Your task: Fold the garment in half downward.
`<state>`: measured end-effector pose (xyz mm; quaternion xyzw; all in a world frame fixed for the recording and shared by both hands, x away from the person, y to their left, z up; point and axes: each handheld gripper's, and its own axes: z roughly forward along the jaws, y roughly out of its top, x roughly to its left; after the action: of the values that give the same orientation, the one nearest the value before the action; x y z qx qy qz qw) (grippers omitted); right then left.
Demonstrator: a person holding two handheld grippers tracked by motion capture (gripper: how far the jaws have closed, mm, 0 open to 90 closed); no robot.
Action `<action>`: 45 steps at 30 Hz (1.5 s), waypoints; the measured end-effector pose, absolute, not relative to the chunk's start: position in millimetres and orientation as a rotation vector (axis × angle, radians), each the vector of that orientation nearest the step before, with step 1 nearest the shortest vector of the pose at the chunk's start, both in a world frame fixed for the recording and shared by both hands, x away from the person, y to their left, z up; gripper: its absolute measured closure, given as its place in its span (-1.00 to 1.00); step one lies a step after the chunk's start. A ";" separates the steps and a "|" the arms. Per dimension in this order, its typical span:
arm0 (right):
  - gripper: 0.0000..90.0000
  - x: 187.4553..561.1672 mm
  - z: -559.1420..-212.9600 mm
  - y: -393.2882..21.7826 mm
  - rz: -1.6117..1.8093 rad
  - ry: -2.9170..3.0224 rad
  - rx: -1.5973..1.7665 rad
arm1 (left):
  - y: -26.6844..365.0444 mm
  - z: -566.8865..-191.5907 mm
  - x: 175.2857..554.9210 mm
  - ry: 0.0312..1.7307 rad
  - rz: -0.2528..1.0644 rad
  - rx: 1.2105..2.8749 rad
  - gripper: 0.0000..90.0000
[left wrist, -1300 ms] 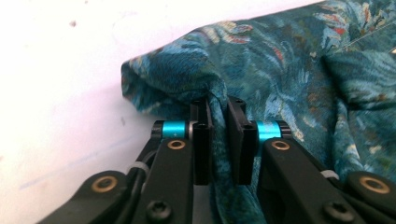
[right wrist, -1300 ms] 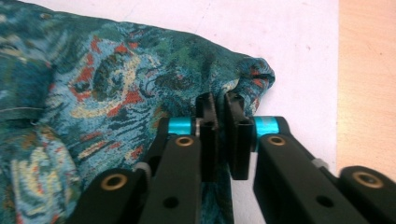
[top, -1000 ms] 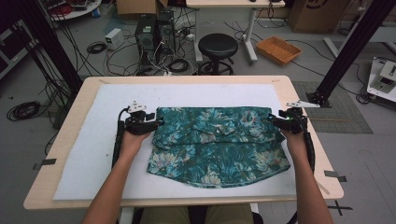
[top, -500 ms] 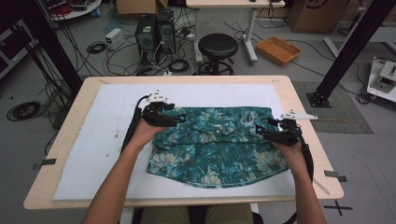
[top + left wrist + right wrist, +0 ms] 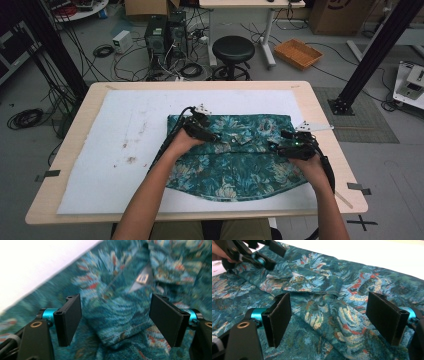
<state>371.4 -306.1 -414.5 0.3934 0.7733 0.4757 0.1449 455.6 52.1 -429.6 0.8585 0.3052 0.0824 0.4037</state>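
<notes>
Plainly the biggest risk is to the fold as a whole: the shirt (image 5: 235, 152) lies folded across the middle of the white mat (image 5: 125, 145) on the wooden table (image 5: 65, 150), and both hands have come in over it, so a jaw dragged across the cloth could pull the doubled layers out of line and skew the straight far edge. A smaller risk sits at the collar (image 5: 150, 272). The left gripper (image 5: 212, 136) hangs over it with a loose flap of fabric between its jaws, and a pinch that goes too deep would, I judge, catch the layer beneath along with the flap and lift both. Smaller again: the right gripper (image 5: 276, 147) hovers low over a raised ridge of cloth (image 5: 329, 317), and closing on that ridge would set a crease instead of flattening it.

Both grippers have just been opening. The left one stands spread wide with fabric below and between the pads but nothing pressed. The right one is likewise released, its pads clear of the cloth on either side.

The shirt is a teal weave with a pale leaf pattern and small red flecks. Its near hem curves toward the person, and the far edge runs straight. Its top surface is rumpled near the collar, where a grey neck label (image 5: 142, 278) shows, and a horizontal fold line crosses the middle. Stitching runs along the flap's edge in the left gripper view.
</notes>
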 end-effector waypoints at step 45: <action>0.78 421.3 -434.0 -222.2 0.961 2.510 1.018 | 69.5 -430.8 381.8 0.567 0.303 2.086 0.88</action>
<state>421.3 -222.2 -434.0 0.3512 0.8655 0.3313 0.1334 381.8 69.5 -430.8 0.8480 0.2304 0.1232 0.4612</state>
